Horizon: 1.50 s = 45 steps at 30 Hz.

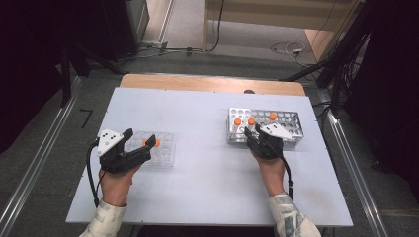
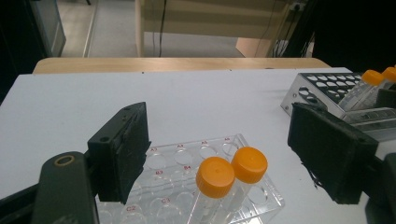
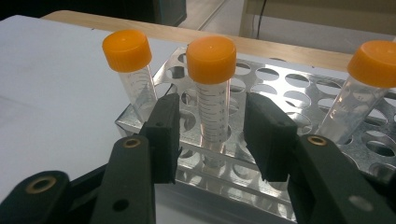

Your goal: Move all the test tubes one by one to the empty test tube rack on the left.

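A clear plastic rack (image 1: 163,150) lies at the table's left and holds two orange-capped tubes (image 2: 215,177) side by side. My left gripper (image 1: 141,139) hovers at its near-left side, jaws wide open, and the two tubes stand low between the jaws (image 2: 224,140) without touching them. At the right, a perforated metal rack (image 1: 286,123) carries three orange-capped tubes. My right gripper (image 1: 253,132) reaches in from the rack's near side. Its open jaws (image 3: 212,135) straddle the middle tube (image 3: 211,58), a small gap on each side. A second tube (image 3: 127,51) stands left of it and a third (image 3: 376,63) right.
The white tabletop (image 1: 207,168) spreads between the two racks and toward me. A wooden strip (image 1: 207,83) runs along the far edge. Metal rails (image 1: 346,153) flank the table, and cables (image 1: 291,49) lie on the floor beyond.
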{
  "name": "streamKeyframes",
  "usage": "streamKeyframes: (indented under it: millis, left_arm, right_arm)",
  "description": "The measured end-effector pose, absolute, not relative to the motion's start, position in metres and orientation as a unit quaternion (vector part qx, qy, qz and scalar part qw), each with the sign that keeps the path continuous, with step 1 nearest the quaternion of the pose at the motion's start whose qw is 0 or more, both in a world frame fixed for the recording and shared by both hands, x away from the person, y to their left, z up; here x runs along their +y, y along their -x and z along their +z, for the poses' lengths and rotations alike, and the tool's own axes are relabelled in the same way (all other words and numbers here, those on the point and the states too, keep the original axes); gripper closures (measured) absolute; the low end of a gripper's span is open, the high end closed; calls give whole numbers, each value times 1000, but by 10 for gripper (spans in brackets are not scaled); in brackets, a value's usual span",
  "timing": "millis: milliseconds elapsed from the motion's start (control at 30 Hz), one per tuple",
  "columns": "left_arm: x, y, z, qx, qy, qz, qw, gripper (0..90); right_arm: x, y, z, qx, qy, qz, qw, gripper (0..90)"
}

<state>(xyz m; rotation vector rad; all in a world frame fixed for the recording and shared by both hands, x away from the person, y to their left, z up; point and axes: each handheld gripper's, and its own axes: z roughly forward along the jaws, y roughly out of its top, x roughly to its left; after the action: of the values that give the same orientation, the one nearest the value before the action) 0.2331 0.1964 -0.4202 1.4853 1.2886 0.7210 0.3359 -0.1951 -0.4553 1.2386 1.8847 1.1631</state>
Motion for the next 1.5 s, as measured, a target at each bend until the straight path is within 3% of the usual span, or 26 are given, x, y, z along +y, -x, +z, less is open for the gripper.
streamKeyframes:
  millis: [567,1133,1500]
  left_arm:
    - [196,-234,-421,533,-616,297,498,205]
    - [195,-231,-418,529,-613,300,504,204]
    - [191,-226,-412,518,-613,302,514,202]
  right_arm:
    - [-190,-345,-464,713,-464,427,306,711]
    - [-198,-327,-429,687,-443,469,335,722]
    - [-203,-311,-415,696,-431,479,318,723]
